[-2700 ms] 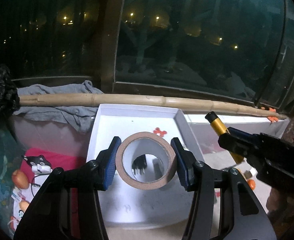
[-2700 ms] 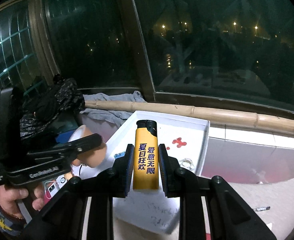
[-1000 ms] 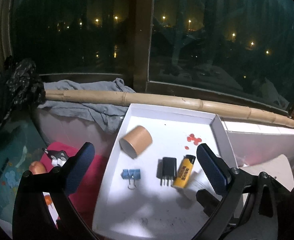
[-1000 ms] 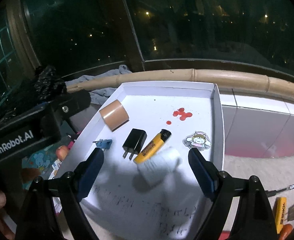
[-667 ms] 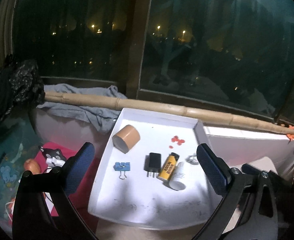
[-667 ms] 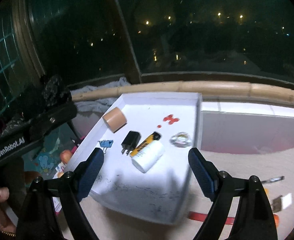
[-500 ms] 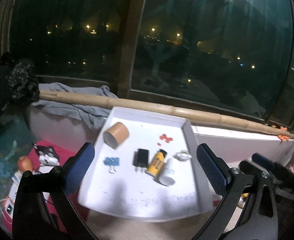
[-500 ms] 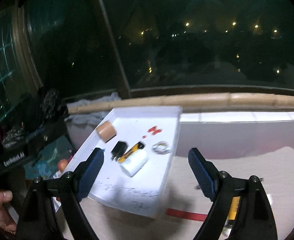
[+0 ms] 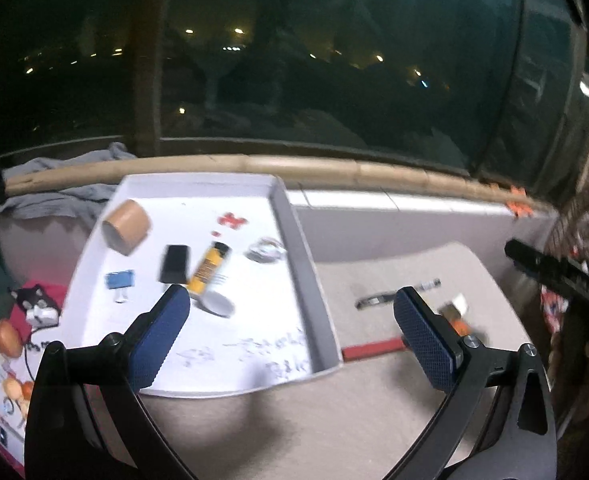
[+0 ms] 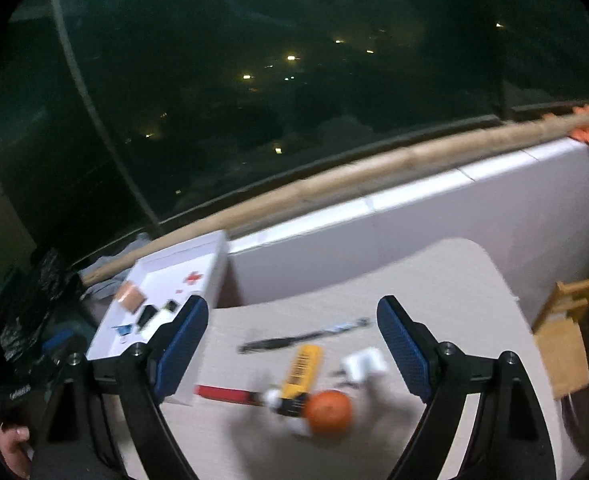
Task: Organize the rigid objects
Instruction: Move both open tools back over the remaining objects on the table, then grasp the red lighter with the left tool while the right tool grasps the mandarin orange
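Observation:
A white tray [image 9: 294, 216] on the beige table holds a brown tape roll [image 9: 126, 226], a black charger [image 9: 174, 263], a yellow lighter [image 9: 207, 267], a white bottle [image 9: 217, 300], a blue binder clip [image 9: 119, 281] and a small silvery item [image 9: 265, 250]. My left gripper [image 9: 290, 330] is open and empty above the tray's front right corner. My right gripper [image 10: 292, 346] is open and empty above loose items on the table: a black pen [image 10: 294, 338], a yellow box [image 10: 302, 372], an orange ball [image 10: 329, 412], a white block [image 10: 364, 365] and a red stick [image 10: 224, 393].
A bamboo pole [image 9: 334, 168] lies along the window sill behind a white ledge [image 10: 434, 216]. A grey cloth [image 9: 62, 196] lies left of the tray. A wooden piece [image 10: 566, 332] stands at the table's right edge. Toys and clutter [image 9: 22, 320] sit left of the table.
Both grippers let go of the tape roll and the lighter into the tray, drew back and swung right. The right one now looks over the loose items on the table.

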Demonstrator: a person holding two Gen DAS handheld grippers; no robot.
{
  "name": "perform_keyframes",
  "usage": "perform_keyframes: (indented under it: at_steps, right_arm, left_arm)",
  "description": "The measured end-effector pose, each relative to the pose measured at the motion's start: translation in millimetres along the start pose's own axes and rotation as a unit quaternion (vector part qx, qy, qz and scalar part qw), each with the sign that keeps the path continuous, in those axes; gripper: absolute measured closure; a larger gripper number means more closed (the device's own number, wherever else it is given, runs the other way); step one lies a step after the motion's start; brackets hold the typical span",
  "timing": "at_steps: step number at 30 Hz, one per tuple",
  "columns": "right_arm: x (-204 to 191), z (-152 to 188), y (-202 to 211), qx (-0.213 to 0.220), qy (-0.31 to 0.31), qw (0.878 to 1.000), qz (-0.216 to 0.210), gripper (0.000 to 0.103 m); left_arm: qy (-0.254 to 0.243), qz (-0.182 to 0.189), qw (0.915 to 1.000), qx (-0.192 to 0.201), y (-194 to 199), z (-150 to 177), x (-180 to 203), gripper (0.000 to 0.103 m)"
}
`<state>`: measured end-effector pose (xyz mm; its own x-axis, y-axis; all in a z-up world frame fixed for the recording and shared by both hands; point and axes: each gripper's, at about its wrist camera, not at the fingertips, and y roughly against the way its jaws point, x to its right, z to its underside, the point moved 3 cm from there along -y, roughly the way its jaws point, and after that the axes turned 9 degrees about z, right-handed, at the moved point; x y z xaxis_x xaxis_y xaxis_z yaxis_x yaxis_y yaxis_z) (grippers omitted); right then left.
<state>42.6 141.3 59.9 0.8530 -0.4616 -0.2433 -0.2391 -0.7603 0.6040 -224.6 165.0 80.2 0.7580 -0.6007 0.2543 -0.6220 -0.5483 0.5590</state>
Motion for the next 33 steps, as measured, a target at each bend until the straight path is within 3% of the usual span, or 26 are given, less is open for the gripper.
perform_keyframes:
  at_steps: [6,8,9,12,14,15,17,20,30,33]
  right_arm:
    - [28.8,20.4,-11.1,-0.038,0.01,0.999,0.015,0.017]
    - [28.6,32.5,-15.8,-0.052,0.031,0.998,0.014,0.026]
    - [28.3,38.6,-18.4,-0.061,0.039,0.997,0.013,0.035]
    - [22.7,53.6,-31.5,-0.09,0.054,0.994,0.004,0.04]
    - [15.9,60.2,-36.8,-0.098,0.068,0.993,-0.003,0.042]
    - [15.9,62.0,-38.4,-0.098,0.071,0.993,-0.005,0.042]
    - [13.0,65.5,-42.3,-0.102,0.077,0.992,-0.01,0.045]
    - [6.4,71.6,-50.0,-0.111,0.087,0.99,-0.015,0.056]
    - [0.6,76.5,-61.5,-0.124,0.096,0.987,-0.022,0.057]
    - [-1.3,77.1,-62.1,-0.12,0.104,0.987,-0.019,0.06]
  left_arm:
    - [-0.079,0.027,0.9941,-0.069,-36.6,13.0,33.4,0.0]
    - [-0.121,0.028,0.9887,-0.084,-47.1,18.3,46.0,0.0]
    - [-0.145,0.025,0.9848,-0.092,-52.6,21.3,53.4,0.001]
    - [-0.205,0.015,0.9723,-0.112,-68.9,30.2,70.0,0.007]
    - [-0.228,0.005,0.9652,-0.128,-80.7,36.3,75.9,0.02]
    - [-0.23,0.008,0.9634,-0.138,-85.9,38.5,76.5,0.025]
    - [-0.231,0.013,0.9607,-0.153,-96.0,42.8,78.6,0.026]
    - [-0.241,0.018,0.9565,-0.163,-104.0,46.1,84.7,0.026]
    - [-0.233,0.038,0.9435,-0.233,-137.9,58.6,90.6,0.026]
    - [-0.213,0.06,0.9449,-0.242,-135.0,60.6,91.3,0.026]
